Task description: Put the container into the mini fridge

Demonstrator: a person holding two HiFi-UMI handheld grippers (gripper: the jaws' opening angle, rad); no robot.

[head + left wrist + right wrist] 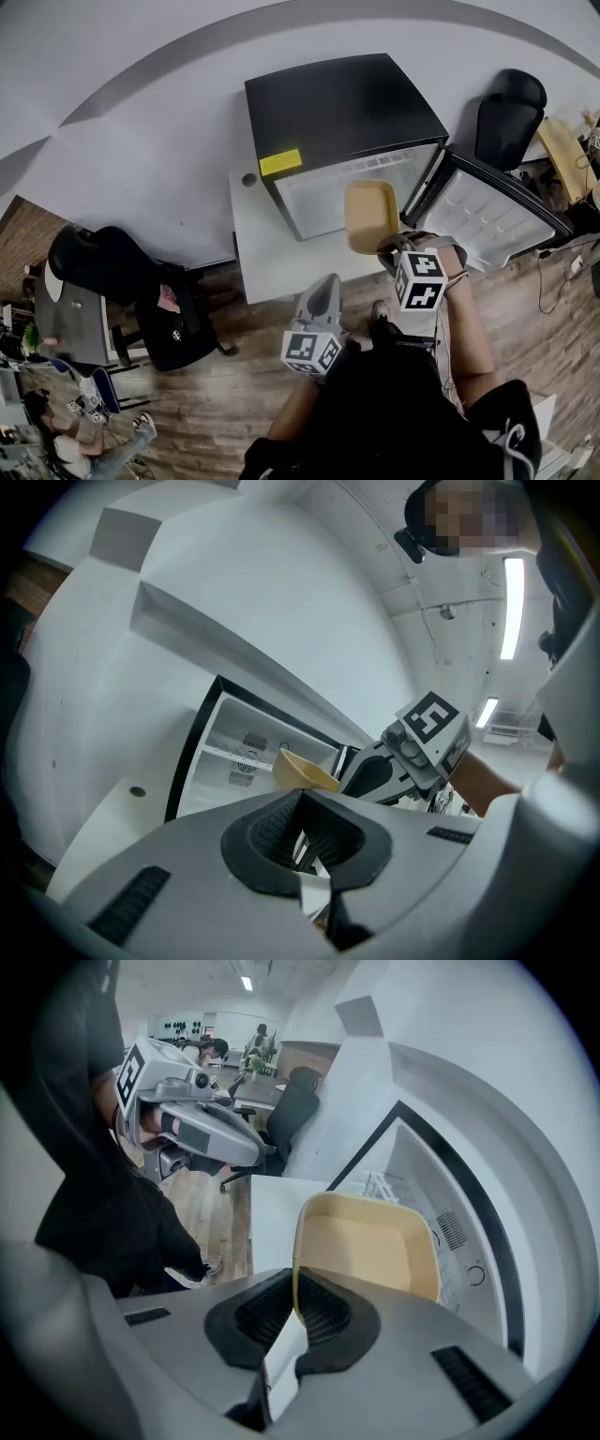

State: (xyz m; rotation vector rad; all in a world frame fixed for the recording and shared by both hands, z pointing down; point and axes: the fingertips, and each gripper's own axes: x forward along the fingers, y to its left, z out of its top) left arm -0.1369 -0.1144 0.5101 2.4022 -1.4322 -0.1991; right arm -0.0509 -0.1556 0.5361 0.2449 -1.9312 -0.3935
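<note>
Underfoot, a wooden floor (216,403) runs up to a white wall (141,141), and a low white bench (272,262) stands against that wall. One black mini fridge (347,112) sits on the bench, its door (487,211) swung open to the right. A yellow label (280,162) is stuck on the fridge top; its print is too small to read. Two black office chairs show, one at the left (131,281) and one behind the door (509,112).

One tan container (370,214) hangs in the air just in front of the open compartment, outside it. The right gripper (392,246) has its fingers (323,1312) clamped on the container's near rim. The left gripper (325,284) hovers lower, above the floor, its fingers (281,832) pressed together on nothing. Each gripper carries a cube with black-and-white square markers.
</note>
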